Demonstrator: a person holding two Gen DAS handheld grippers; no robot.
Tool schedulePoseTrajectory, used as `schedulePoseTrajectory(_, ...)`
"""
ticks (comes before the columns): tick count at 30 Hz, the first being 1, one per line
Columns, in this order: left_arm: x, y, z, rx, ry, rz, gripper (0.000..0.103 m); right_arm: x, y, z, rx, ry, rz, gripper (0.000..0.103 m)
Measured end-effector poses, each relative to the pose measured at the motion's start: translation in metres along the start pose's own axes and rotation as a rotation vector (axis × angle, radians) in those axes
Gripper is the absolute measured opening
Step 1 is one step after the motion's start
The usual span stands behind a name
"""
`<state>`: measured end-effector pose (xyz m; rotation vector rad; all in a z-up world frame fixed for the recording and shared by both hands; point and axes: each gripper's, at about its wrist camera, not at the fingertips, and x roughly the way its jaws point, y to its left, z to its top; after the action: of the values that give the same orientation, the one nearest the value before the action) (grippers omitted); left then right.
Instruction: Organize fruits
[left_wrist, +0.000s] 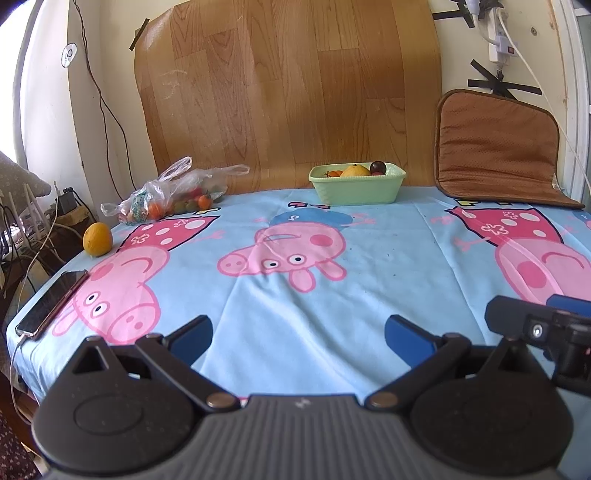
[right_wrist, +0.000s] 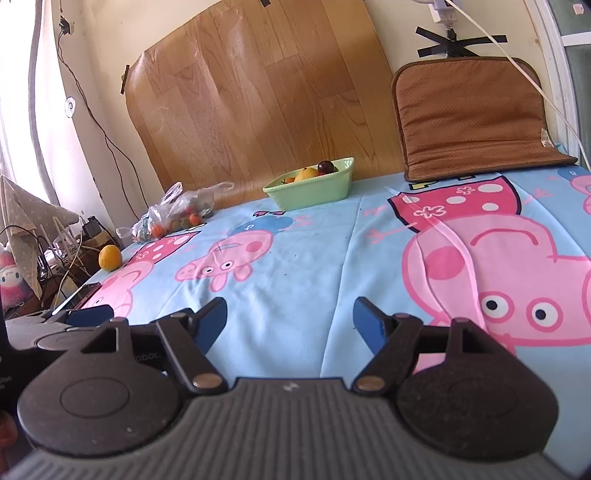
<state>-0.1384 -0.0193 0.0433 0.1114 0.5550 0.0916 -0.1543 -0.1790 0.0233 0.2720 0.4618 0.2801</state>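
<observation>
**Both tongs idle, fruit still scattered**

Cartoon-pig tablecloth (left_wrist: 332, 295) over the table, wood-grain sheet behind. Left gripper (left_wrist: 297, 334) and right gripper (right_wrist: 290, 321) low at the near edge, side by side, jaws spread, nothing held. Green bowl (left_wrist: 356, 190) far ahead, already holding some fruit. Lone yellow fruit (left_wrist: 97, 239) far ahead-left by the table edge; plastic bag of fruit (left_wrist: 173, 195) just beyond it. Judged: between picks. Next: left gripper reaches ahead-left for the loose fruit.
</observation>
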Motion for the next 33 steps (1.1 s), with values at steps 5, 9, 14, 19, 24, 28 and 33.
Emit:
schedulePoseTrajectory(5, 0.0004, 0.0002, -0.0005, -0.002, 0.002, 0.002, 0.103, 0.0003, -0.0001, 0.0001, 0.001, 0.001, -0.002, 0.077)
schedulePoseTrajectory(9, 0.0009, 0.0010, -0.0007, -0.002, 0.004, 0.002, 0.103, 0.0014, 0.0001, 0.0001, -0.002, 0.002, -0.002, 0.077)
schedulePoseTrajectory(14, 0.0007, 0.0016, -0.0010, 0.000, 0.003, 0.002, 0.103, 0.0021, -0.0011, 0.0002, 0.001, 0.002, -0.003, 0.077)
schedulePoseTrajectory(19, 0.0010, 0.0021, -0.0012, -0.001, 0.005, 0.004, 0.103, 0.0028, -0.0017, -0.0001, 0.003, 0.004, -0.002, 0.077)
schedulePoseTrajectory(24, 0.0016, 0.0018, -0.0013, -0.002, 0.006, 0.004, 0.103, 0.0035, -0.0018, -0.0009, 0.005, 0.005, -0.002, 0.077)
schedulePoseTrajectory(28, 0.0012, 0.0021, -0.0014, -0.003, 0.004, 0.005, 0.103, 0.0040, -0.0010, -0.0018, 0.002, 0.007, 0.001, 0.077)
schedulePoseTrajectory(33, 0.0021, 0.0014, -0.0023, -0.003, 0.008, 0.007, 0.103, 0.0046, -0.0028, -0.0024, 0.006, 0.006, 0.002, 0.077)
